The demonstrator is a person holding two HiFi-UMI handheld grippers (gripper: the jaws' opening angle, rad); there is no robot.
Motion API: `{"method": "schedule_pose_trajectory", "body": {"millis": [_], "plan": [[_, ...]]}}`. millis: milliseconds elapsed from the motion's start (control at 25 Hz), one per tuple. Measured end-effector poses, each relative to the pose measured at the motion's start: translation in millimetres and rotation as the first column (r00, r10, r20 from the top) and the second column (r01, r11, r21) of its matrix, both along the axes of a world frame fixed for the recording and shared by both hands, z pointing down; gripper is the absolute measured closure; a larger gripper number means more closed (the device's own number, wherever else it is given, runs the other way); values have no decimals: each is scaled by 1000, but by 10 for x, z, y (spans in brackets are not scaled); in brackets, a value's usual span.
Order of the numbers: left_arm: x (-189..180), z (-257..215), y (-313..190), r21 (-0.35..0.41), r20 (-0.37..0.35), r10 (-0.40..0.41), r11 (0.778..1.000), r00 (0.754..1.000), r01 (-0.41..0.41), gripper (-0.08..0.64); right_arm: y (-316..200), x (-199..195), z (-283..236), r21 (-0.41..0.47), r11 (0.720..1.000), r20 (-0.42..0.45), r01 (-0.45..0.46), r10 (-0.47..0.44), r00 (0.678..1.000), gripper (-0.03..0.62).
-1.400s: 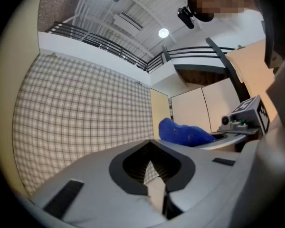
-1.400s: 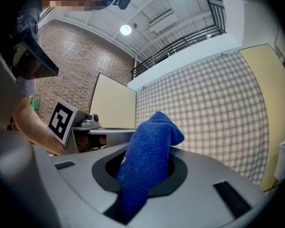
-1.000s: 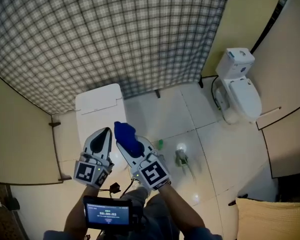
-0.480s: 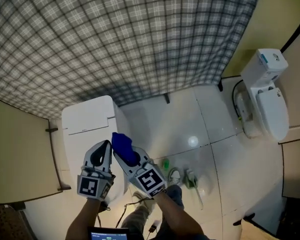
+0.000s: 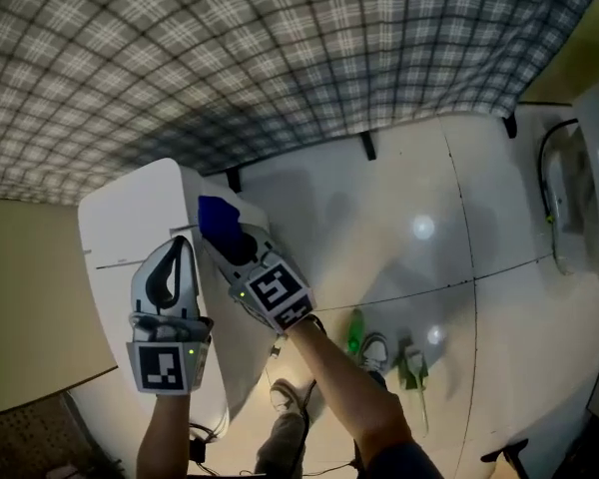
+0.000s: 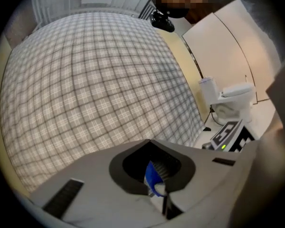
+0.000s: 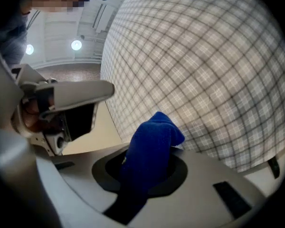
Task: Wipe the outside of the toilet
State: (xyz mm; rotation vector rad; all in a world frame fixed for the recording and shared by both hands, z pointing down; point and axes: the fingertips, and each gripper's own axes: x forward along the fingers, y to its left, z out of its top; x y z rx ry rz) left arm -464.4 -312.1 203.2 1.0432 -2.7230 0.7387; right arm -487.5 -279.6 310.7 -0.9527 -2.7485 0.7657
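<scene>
The white toilet shows only at the far right edge of the head view, and small in the left gripper view, toilet, against the beige wall. My right gripper is shut on a blue cloth that bulges out of the jaws, cloth. It hangs beside the corner of a white box, far from the toilet. My left gripper is shut above that box. A small blue and white bit shows in its jaw opening; I cannot tell what it is.
A grey plaid curtain spans the top. White glossy floor tiles lie between the box and the toilet. Green items lie on the floor by the person's shoes. A beige wall closes the left.
The view has swung left: the toilet slid from mid-right to the right edge. Both grippers now sit over the white box, the cloth still in the right one.
</scene>
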Motion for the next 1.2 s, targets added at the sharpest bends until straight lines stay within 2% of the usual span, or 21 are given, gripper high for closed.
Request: {"method": "schedule_pose_trajectory", "body": {"millis": [120,200,280,360,440,560,800,920,960,1040,1120,1200], "plan": [[-110,142,9,-70,51,16,997,999,-12,548,149,-368,462,-48,999,-43,18,-20,999,531],[-142,209,69,-106,65,14,994,998,-7,548,271,-476,689,-75,996,-78,44,-50,996,531],[-138,259,108,-113,68,12,994,998,-5,548,343,-407,813,-75,995,-87,70,-76,993,531],[-70,325,134,-104,61,16,995,998,-10,548,392,-154,866,-74,994,-78,81,-87,993,531],[93,432,192,-98,46,22,995,999,-17,548,509,294,936,-77,993,-82,93,-99,992,531],[504,605,347,-104,20,42,994,999,-39,548,813,1213,1036,-61,992,-98,114,-120,988,531],[1663,699,689,-98,73,76,993,994,-69,548,1401,3091,1146,-99,992,-76,78,-85,993,531],[1832,750,742,-93,61,102,991,993,-96,548,1581,3551,1162,-109,993,-103,52,-63,993,531],[1797,744,730,-92,51,109,990,993,-104,548,1603,3563,1143,-117,992,-120,42,-56,991,529],[1663,701,689,-93,33,120,989,992,-117,548,1538,3349,1085,-142,990,-149,11,-32,988,529],[1499,650,641,-95,20,125,988,992,-123,548,1317,2878,1048,-144,989,-139,-35,15,990,529],[1345,615,609,-106,23,123,987,992,-120,548,1034,2265,1064,-120,989,-78,-82,73,994,529]]}}
